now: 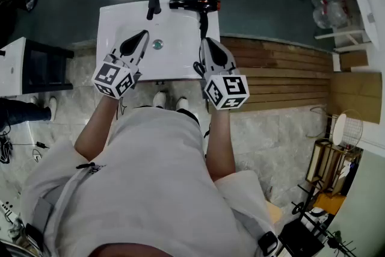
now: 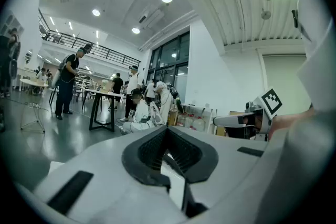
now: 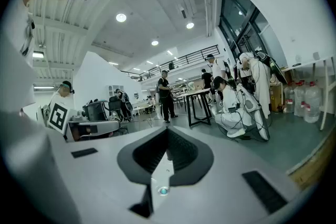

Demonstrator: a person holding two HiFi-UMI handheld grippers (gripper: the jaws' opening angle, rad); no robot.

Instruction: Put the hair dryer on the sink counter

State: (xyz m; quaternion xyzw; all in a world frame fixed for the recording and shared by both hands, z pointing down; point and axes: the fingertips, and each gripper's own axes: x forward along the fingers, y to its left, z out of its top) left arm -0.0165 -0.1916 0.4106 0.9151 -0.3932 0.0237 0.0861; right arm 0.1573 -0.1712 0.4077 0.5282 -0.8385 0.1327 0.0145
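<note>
Left gripper [image 1: 142,35] jaws together, nothing between them; its own view confirms the tips meet [image 2: 167,131]. Right gripper [image 1: 205,41] also closed and empty, tips meeting [image 3: 167,131]. Both are held level over the sink [image 1: 120,18], side by side and apart, each with its marker cube toward the person.

Both gripper views look out over the room, with their own bodies filling the lower half, so the hair dryer is hidden there. Only a sliver of white basin shows through the slot under the jaws, plus the drain [image 3: 161,191] in the right gripper view. In the head view the person's torso covers most of the floor and the forearms are partly cut off.

Hair dryer [image 1: 195,4], black, lies on the back rim of the sink at its far right corner, nozzle toward the faucet [image 1: 154,3] and handle pointing back toward the right gripper. The right gripper tips are near the handle end, not touching. The left gripper is well apart from it, nearer the drain [image 1: 157,44]. The cord [image 1: 197,67] runs down beside the right gripper.

Around: wooden slats [image 1: 283,69] right of the sink, a cabinet [image 1: 24,66] to the left, and people [image 2: 67,81] and a table [image 2: 102,107] in the hall.
</note>
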